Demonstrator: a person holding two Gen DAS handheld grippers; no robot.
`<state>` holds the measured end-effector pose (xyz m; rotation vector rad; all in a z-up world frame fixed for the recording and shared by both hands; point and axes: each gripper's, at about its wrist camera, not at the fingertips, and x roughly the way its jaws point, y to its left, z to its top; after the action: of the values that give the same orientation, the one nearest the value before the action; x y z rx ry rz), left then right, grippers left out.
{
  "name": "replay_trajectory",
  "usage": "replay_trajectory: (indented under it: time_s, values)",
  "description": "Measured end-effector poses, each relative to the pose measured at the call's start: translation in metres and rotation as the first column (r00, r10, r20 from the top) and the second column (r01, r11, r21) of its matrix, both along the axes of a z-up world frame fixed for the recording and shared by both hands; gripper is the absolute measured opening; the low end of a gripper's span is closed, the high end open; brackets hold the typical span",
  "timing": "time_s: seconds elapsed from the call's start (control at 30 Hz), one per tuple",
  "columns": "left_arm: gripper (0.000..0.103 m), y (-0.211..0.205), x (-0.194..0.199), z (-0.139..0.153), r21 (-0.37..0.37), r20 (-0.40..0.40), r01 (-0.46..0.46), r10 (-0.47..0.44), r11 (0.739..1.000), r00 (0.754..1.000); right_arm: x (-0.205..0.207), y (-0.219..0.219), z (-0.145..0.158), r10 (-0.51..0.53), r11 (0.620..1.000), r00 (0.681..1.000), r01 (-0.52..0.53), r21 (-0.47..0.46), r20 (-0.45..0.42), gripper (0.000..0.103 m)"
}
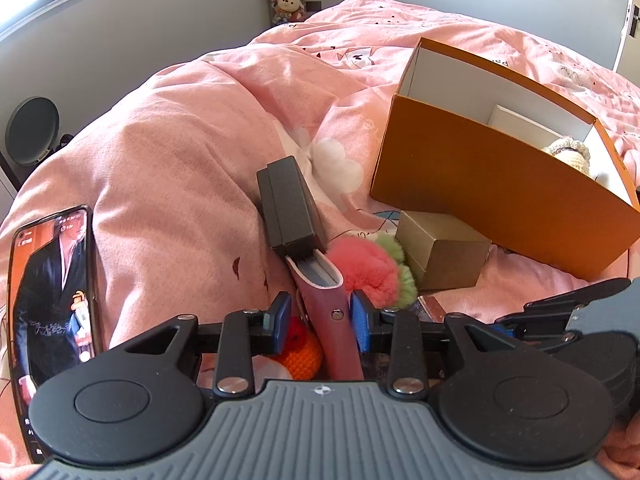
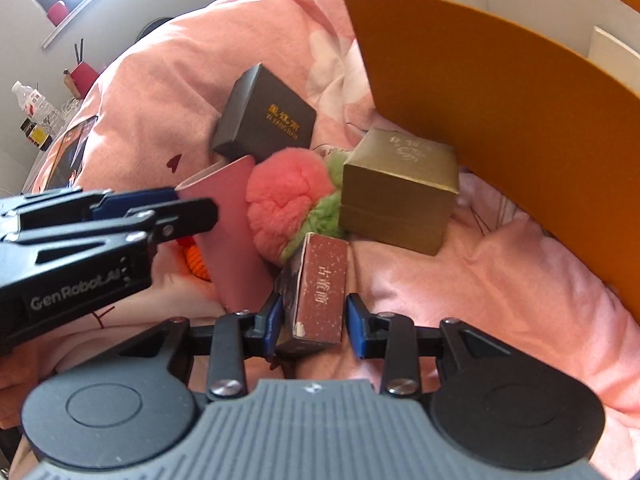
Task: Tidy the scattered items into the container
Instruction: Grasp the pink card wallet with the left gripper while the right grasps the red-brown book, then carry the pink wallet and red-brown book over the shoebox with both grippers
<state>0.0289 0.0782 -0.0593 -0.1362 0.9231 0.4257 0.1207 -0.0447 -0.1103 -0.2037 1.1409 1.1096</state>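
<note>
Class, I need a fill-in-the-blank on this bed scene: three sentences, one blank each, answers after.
1. The big open container is ____ in colour.
2. The right claw straddles a dark ____ box.
3. The left claw straddles a ____ case.

Answers: orange; red; pink

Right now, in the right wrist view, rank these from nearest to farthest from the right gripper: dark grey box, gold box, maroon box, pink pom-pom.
1. maroon box, between the right gripper fingers.
2. pink pom-pom, just beyond, slightly left.
3. gold box, ahead to the right, beside the orange container.
4. dark grey box, farthest, behind the pom-pom.
</note>
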Motion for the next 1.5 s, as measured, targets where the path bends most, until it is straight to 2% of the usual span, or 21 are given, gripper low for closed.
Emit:
replay_trajectory:
  time_s: [0.17, 0.37, 0.5, 0.7, 1.0, 1.17, 1.5]
  values:
    - [0.038, 0.000, 0.008, -0.007, 0.009, -0.017, 0.005, -0.005, 1.000, 1.000, -0.004, 0.000, 0.000, 0.011, 1.000, 1.000, -0.012, 0.006, 0.015, 0.035]
    - [0.030, -0.004, 0.013, -0.013, 0.020, -0.030, 0.025, -0.025, 0.999, 0.999, -0.007, -0.004, 0.006, 0.016, 0.999, 1.000, -0.017, 0.030, 0.014, 0.029]
    - [0.026, -0.004, 0.006, -0.008, -0.003, -0.022, 0.051, -0.052, 0.999, 0.998, -0.009, -0.014, 0.015, 0.003, 0.999, 1.000, -0.003, 0.047, 0.000, 0.026]
    - [0.023, -0.007, -0.005, 0.009, -0.052, -0.015, 0.104, -0.104, 0.993, 0.994, -0.014, -0.035, 0.038, -0.024, 0.997, 0.999, 0.021, 0.074, 0.037, 0.026]
    - [0.021, -0.018, -0.011, 0.054, -0.099, 0.107, 0.187, -0.177, 0.977, 0.978, -0.012, -0.066, 0.076, -0.112, 0.986, 0.990, 0.099, 0.137, 0.090, 0.025]
    - [0.020, -0.019, -0.005, 0.076, -0.112, 0.184, 0.221, -0.198, 0.969, 0.963, -0.003, -0.086, 0.099, -0.182, 0.971, 0.973, 0.156, 0.180, 0.139, 0.025]
    - [0.020, -0.028, 0.038, 0.117, -0.050, 0.329, 0.307, -0.275, 0.950, 0.903, 0.031, -0.109, 0.143, -0.329, 0.922, 0.918, 0.262, 0.285, 0.222, 0.025]
